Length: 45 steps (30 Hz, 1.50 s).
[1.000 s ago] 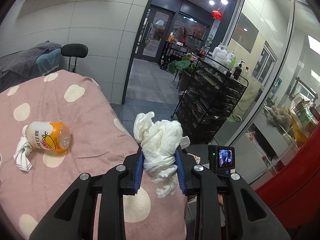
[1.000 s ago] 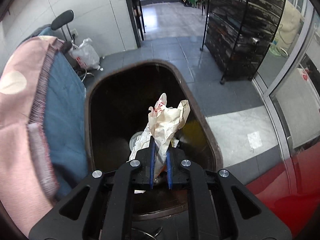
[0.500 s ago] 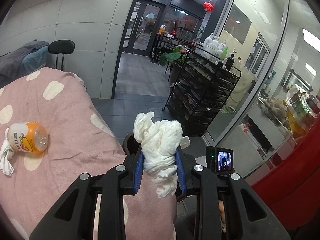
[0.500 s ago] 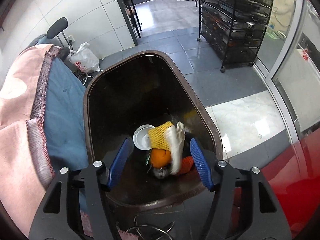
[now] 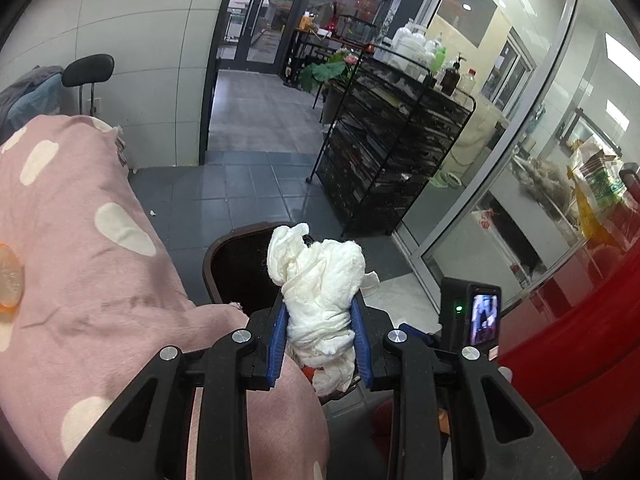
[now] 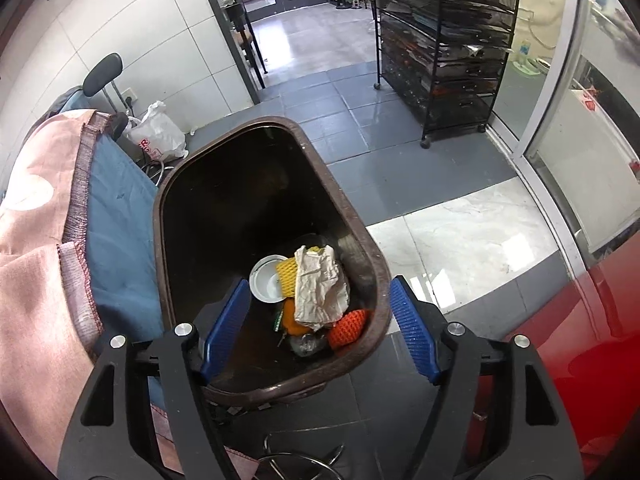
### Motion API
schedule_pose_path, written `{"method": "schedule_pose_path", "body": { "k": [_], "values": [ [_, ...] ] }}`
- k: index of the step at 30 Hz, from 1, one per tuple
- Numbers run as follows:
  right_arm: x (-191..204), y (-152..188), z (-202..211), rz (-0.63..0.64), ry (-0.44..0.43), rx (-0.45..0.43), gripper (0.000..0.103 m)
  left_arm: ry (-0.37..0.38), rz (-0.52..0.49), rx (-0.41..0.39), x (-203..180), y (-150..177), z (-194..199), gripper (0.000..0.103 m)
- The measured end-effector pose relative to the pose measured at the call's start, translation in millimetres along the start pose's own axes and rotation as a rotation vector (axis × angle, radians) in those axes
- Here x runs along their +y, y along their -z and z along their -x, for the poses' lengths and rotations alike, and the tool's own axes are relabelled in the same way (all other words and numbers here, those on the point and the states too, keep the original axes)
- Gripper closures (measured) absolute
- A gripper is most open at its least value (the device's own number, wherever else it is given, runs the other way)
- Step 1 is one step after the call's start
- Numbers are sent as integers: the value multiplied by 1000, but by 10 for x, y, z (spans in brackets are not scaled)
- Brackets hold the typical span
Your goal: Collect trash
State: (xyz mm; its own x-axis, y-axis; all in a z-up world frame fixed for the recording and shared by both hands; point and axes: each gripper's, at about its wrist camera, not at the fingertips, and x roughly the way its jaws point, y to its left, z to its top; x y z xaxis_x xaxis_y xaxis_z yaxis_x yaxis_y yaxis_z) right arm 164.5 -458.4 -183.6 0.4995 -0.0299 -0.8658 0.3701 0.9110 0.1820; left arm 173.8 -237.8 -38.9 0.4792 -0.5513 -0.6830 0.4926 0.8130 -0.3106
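My left gripper (image 5: 320, 336) is shut on a crumpled white tissue wad (image 5: 320, 284), held above the edge of the pink spotted cloth (image 5: 80, 260) and near the brown trash bin (image 5: 240, 264). My right gripper (image 6: 320, 320) is open and empty, right above the bin (image 6: 352, 220). Inside the bin lie a crumpled paper wrapper (image 6: 320, 288), a yellow foam net (image 6: 288, 272), a white lid (image 6: 266, 284) and an orange net (image 6: 348, 326). An orange bottle (image 5: 10, 276) lies on the cloth at the far left edge.
A black wire shelf rack (image 6: 444, 40) stands on the tiled floor beyond the bin. A white plastic bag (image 6: 158, 136) sits by the wall. A red surface (image 6: 580, 340) is at the right. A black chair (image 5: 88, 72) stands by the wall.
My right gripper opened and the paper wrapper fell into the bin. My left gripper moved right with the tissue toward the bin; the bottle slid to the view's left edge.
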Motion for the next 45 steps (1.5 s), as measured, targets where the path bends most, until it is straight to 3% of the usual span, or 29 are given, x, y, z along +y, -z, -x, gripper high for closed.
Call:
{"method": "schedule_pose_path", "body": {
  "k": [16,19,21,24,31,40,45],
  "values": [
    [-144,25,-56,-45,34,15,30,-44,-38,82,12,78,-445,72],
    [-151,26,-54,-53,36,15,28,-57,-59,88,-40,79,-523,59],
    [-161,24,-51,-54,41,14,27,-63,-56,73,-41,94,-522,33],
    [-168,22,-52,-56,41,14,27,-62,-62,46,-52,83,-492,18],
    [-156,17,-20,-46,37,14,27,-38,-90,27,-71,97,-427,12],
    [36,-34,154,23,32,-42,27,-9,-98,-50,-107,108,-55,6],
    [245,-82,313,73,-18,-69,25,-45,-100,-88,-44,120,237,6]
  ]
}}
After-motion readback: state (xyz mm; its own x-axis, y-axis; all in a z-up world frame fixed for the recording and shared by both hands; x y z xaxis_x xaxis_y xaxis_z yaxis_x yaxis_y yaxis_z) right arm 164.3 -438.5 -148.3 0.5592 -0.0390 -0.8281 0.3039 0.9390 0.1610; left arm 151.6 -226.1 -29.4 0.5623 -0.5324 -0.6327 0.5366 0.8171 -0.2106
